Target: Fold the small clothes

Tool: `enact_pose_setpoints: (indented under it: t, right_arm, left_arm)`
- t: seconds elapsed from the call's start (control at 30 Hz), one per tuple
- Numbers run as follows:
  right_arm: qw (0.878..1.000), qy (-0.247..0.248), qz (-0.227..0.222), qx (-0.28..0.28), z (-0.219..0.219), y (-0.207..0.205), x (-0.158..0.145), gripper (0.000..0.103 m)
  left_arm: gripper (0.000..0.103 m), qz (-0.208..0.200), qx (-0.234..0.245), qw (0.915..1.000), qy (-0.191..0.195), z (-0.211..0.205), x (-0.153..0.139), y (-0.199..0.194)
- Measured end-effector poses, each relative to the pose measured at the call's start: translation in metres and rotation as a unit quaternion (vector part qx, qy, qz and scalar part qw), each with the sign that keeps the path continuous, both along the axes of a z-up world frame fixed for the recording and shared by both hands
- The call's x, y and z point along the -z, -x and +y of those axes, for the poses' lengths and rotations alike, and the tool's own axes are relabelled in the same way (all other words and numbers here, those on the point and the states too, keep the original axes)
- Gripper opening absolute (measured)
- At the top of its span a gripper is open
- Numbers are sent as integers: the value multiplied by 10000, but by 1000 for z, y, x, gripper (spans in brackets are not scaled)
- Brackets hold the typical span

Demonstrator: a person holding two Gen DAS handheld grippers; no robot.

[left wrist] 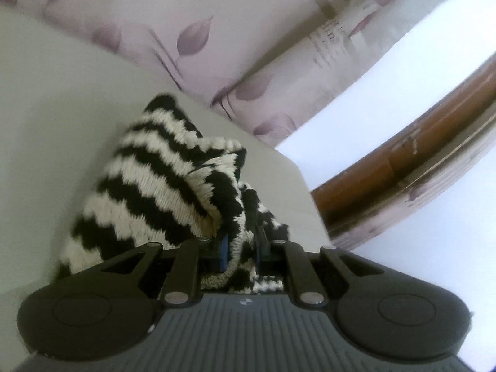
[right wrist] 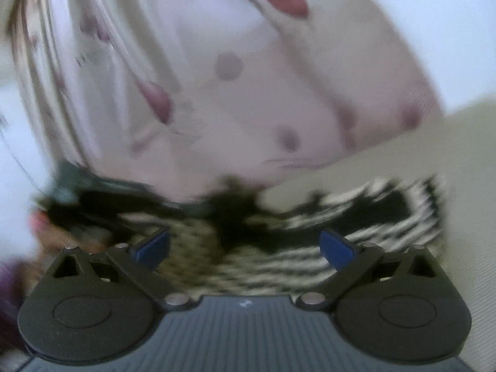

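No container shows in either view; the striped knit garment (left wrist: 161, 183) is the only task thing, black and cream in zigzag bands. In the left wrist view the left tool (left wrist: 241, 248) has its blue pads drawn close together, pinching a bunched fold of the garment between them; the cloth rises from the pinch in a peaked, tented heap and the rest trails down onto a pale surface (left wrist: 55, 117), which may be a bed or a desk, it cannot be told which. Beyond that lies floral fabric (left wrist: 217, 46) with mauve leaf prints, touching the pale surface along its far edge; to the right a curved brown wooden rail (left wrist: 403, 167) runs past, apart from the garment.

The right wrist view is blurred; the right tool (right wrist: 245, 248) stands spread, its blue pads (right wrist: 336, 248) wide apart and gripping nothing; the garment lies just ahead of and beneath it, flat on the pale surface; a dark shape, seemingly the other tool, sits at its far edge; the floral fabric fills the background.
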State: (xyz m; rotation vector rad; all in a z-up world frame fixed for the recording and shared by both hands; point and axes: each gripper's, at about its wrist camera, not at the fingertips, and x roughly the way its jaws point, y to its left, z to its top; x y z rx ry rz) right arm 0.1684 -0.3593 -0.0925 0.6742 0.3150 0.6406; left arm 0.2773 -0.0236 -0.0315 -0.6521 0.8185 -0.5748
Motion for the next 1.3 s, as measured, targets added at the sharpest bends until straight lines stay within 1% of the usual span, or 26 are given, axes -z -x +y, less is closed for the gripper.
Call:
enact_pose_setpoints:
  t: [0.03, 0.1, 0.17, 0.2, 0.23, 0.3, 0.37, 0.4, 0.43, 0.47, 0.53, 0.6, 0.67, 0.77, 0.8, 0.87, 0.93, 0.97, 1.0, 1.03, 1.1, 1.13, 1.17, 1.2, 1.23, 1.3]
  right_arm:
    - [9990, -377, 129, -183, 0, -1, 6, 103]
    - [9927, -1092, 371, -365, 0, -4, 20, 103]
    - [9819, -1686, 672, -537, 2, -12, 34, 103]
    - [9762, -1932, 820, -552, 3, -17, 40, 103]
    - [9717, -2102, 911, -569, 5, -22, 44, 103]
    - [9636, -2369, 1079, -618, 7, -32, 48, 103]
    - [9601, -2466, 1157, -629, 10, -41, 49, 103]
    - [9590, -2486, 1199, -648, 10, -46, 49, 103]
    - [9593, -2448, 1268, -620, 12, -50, 50, 103]
    - [9595, -2407, 1342, -586, 14, -51, 51, 103]
    - [9582, -2422, 1391, -627, 21, -58, 51, 103]
    - [9565, -2461, 1418, -663, 28, -62, 49, 103]
    - [9531, -2542, 1504, -661, 32, -66, 48, 103]
    - [9531, -2457, 1690, -508, 38, -72, 47, 103]
    - [9538, -2418, 1717, -477, 40, -73, 46, 103]
    - [9566, -2253, 1804, -398, 45, -77, 42, 103]
    - [9598, -2030, 1915, -316, 49, -82, 37, 101]
    - [9626, -1868, 1945, -278, 52, -85, 34, 99]
    - [9666, -1600, 1991, -217, 57, -88, 29, 88]
    - [9705, -1256, 2051, -163, 61, -92, 24, 64]
    - [9758, -702, 2069, -53, 69, -99, 19, 39]
    - [9789, -478, 1985, -32, 72, -102, 15, 34]
    - [9819, -308, 1867, -22, 74, -103, 11, 32]
    - [9849, -179, 1722, -32, 73, -104, 6, 27]
    - [9871, -145, 1592, -67, 71, -106, 1, 22]
    - [9897, -115, 1428, -67, 61, -108, -9, 21]
  left_arm:
    - [15, 112, -2, 9997, 225, -1, 9, 1]
    - [16, 242, 38, 9975, 666, 3, 25, 1]
    - [16, 247, 43, 9949, 976, 8, 38, 1]
    - [16, 266, 100, 9912, 1291, 12, 45, 0]
    - [16, 318, 89, 9879, 1518, 16, 51, 1]
    - [16, 254, 95, 9858, 1655, 22, 55, 2]
    - [23, 168, 192, 9831, 1812, 26, 54, 5]
    - [23, 137, 199, 9820, 1874, 29, 53, 7]
    - [25, 115, 257, 9793, 2003, 30, 53, 8]
    - [35, 134, 320, 9777, 2072, 31, 52, 9]
    - [44, 96, 311, 9782, 2049, 34, 49, 14]
    - [44, 127, 309, 9769, 2111, 37, 50, 16]
    - [44, 194, 256, 9734, 2269, 43, 53, 21]
    - [44, 114, 172, 9696, 2439, 53, 52, 28]
    - [48, 53, 149, 9691, 2460, 56, 51, 32]
    - [63, -84, 68, 9701, 2423, 63, 46, 42]
    - [69, -242, -3, 9725, 2318, 69, 43, 50]
    - [73, -279, -53, 9739, 2250, 71, 41, 53]
    - [74, -303, -105, 9754, 2181, 74, 42, 57]
    - [74, -322, -158, 9766, 2120, 77, 43, 61]
    - [74, -284, -239, 9798, 1964, 82, 48, 66]
    - [74, -256, -290, 9815, 1878, 83, 50, 68]
    - [74, -234, -321, 9826, 1816, 85, 53, 69]
    - [74, -215, -357, 9834, 1769, 86, 54, 70]
    - [74, -197, -418, 9845, 1692, 89, 55, 72]
    - [76, -209, -481, 9854, 1619, 92, 55, 72]
